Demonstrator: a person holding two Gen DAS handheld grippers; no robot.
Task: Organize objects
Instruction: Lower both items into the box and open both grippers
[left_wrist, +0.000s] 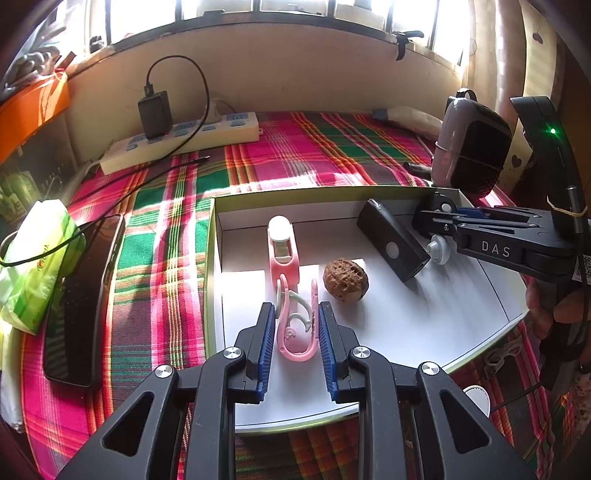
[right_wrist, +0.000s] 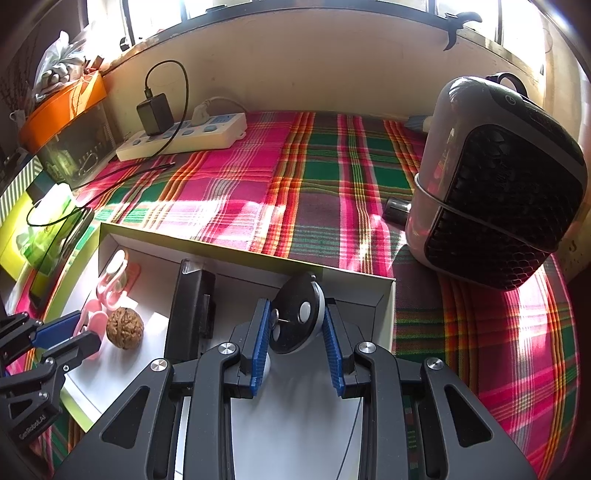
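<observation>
A pink clip (left_wrist: 297, 328) lies in the near part of a shallow white box (left_wrist: 406, 325), and the left gripper (left_wrist: 297, 314) has its blue-padded jaws clenched on both its sides. Just beside it sits a brown walnut (left_wrist: 345, 280); farther back rest a pink-and-white holder (left_wrist: 282, 247) and a black rectangular case (left_wrist: 391, 240). The right gripper (right_wrist: 297, 325) grasps a round black-and-silver disc (right_wrist: 297, 314) at the box's far right corner. The box stands on a plaid-covered tabletop (right_wrist: 332, 177) near a dark fan heater (right_wrist: 498, 184).
</observation>
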